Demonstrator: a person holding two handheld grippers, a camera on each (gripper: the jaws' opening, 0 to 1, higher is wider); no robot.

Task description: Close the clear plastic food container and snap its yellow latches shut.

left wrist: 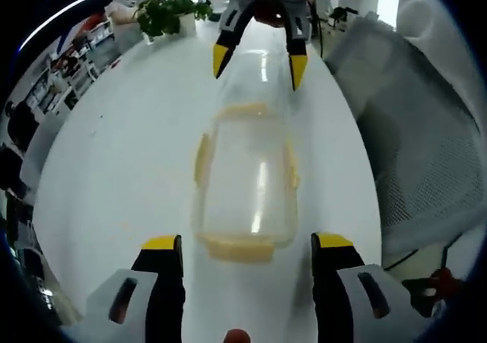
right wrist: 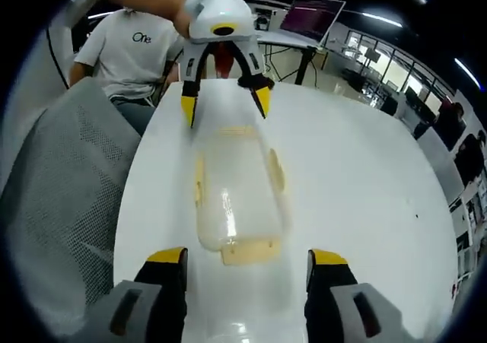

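Observation:
A clear plastic food container (left wrist: 247, 183) lies lengthwise on the white table (left wrist: 122, 168), its lid resting on top. Pale yellow latches (left wrist: 202, 157) sit along its sides and ends. The latch at the end nearest my left gripper (left wrist: 247, 242) hangs outward. That gripper is open, its jaws wider than the container's end. My right gripper (left wrist: 259, 63) hovers open over the far end. In the right gripper view, the container (right wrist: 236, 195) lies between my open right gripper (right wrist: 247, 256) and the open left gripper (right wrist: 226, 103). The near end latch (right wrist: 247, 252) is flapped out flat.
A grey mesh chair (left wrist: 426, 153) stands close along one long side of the table. A potted plant (left wrist: 171, 12) sits at the table's far end. A seated person in a white T-shirt (right wrist: 129, 46) is beyond the other end, with desks and a monitor (right wrist: 312, 16) behind.

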